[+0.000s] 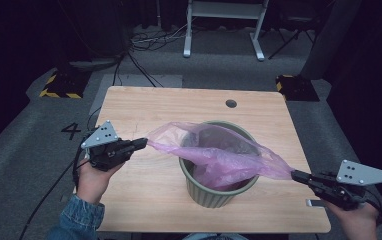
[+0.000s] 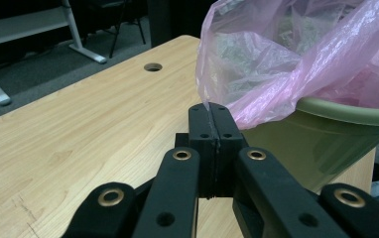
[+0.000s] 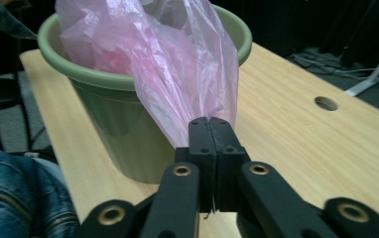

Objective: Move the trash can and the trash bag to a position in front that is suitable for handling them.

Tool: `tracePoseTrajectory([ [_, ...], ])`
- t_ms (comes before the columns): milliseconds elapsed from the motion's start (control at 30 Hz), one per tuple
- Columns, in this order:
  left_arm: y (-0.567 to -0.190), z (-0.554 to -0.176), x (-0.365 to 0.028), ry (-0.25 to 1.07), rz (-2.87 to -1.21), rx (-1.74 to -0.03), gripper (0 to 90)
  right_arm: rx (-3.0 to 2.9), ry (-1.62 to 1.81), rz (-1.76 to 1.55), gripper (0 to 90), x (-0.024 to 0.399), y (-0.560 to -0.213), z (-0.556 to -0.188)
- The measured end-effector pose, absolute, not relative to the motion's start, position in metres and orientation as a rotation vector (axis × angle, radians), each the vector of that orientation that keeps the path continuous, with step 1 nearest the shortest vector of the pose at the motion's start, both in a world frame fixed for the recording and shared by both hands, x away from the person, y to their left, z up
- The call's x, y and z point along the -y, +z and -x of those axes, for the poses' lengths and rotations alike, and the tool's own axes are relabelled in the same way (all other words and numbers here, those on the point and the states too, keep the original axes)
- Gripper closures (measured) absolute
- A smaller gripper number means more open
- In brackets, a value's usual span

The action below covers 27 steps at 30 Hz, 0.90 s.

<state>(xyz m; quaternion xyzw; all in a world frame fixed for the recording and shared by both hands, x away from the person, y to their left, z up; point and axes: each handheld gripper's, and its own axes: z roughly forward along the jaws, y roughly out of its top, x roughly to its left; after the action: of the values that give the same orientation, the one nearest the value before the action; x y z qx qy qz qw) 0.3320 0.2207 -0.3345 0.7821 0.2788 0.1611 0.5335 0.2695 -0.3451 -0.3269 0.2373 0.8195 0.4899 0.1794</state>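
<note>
While the pink bag (image 1: pixel 219 155) sits in the green bin (image 1: pixel 214 192) on the desk (image 1: pixel 144 190), my left tool (image 1: pixel 144 143) pinches its left edge. My right tool (image 1: pixel 296 174) pinches the opposite edge, film stretched between them.

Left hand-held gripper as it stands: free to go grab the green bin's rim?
Probably not yet. The left hand-held gripper is shut on the pink bag, stretched to the right hand-held gripper. The green bin rim is near, but it must release first.
</note>
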Motion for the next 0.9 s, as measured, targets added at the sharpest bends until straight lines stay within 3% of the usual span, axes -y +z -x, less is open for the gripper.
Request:
tracePoseTrajectory([
  [67, -0.333, -0.333, -0.219, 0.384, -1.847, -0.635, 79.3, -2.297, 1.426, -0.697, 65.2, 0.346, -0.325, -0.271],
  [133, -0.33, -0.333, -0.215, 0.415, -1.834, -0.622, 66.7, -2.271, 1.477, -0.682, 53.3, 0.347, -0.32, -0.272],
  [200, -0.326, -0.336, -0.212, 0.419, -1.825, -0.615, 56.0, -2.244, 1.509, -0.664, 47.4, 0.347, -0.311, -0.272],
  [267, -0.322, -0.339, -0.21, 0.416, -1.824, -0.602, 53.6, -2.224, 1.528, -0.641, 44.0, 0.346, -0.3, -0.272],
  [600, -0.32, -0.356, -0.195, 0.404, -1.863, -0.608, 41.6, -2.187, 1.506, -0.619, 41.6, 0.328, -0.259, -0.3],
  [900, -0.331, -0.375, -0.188, 0.343, -1.896, -0.66, 42.4, -2.331, 1.466, -0.636, 40.7, 0.291, -0.265, -0.35],
])
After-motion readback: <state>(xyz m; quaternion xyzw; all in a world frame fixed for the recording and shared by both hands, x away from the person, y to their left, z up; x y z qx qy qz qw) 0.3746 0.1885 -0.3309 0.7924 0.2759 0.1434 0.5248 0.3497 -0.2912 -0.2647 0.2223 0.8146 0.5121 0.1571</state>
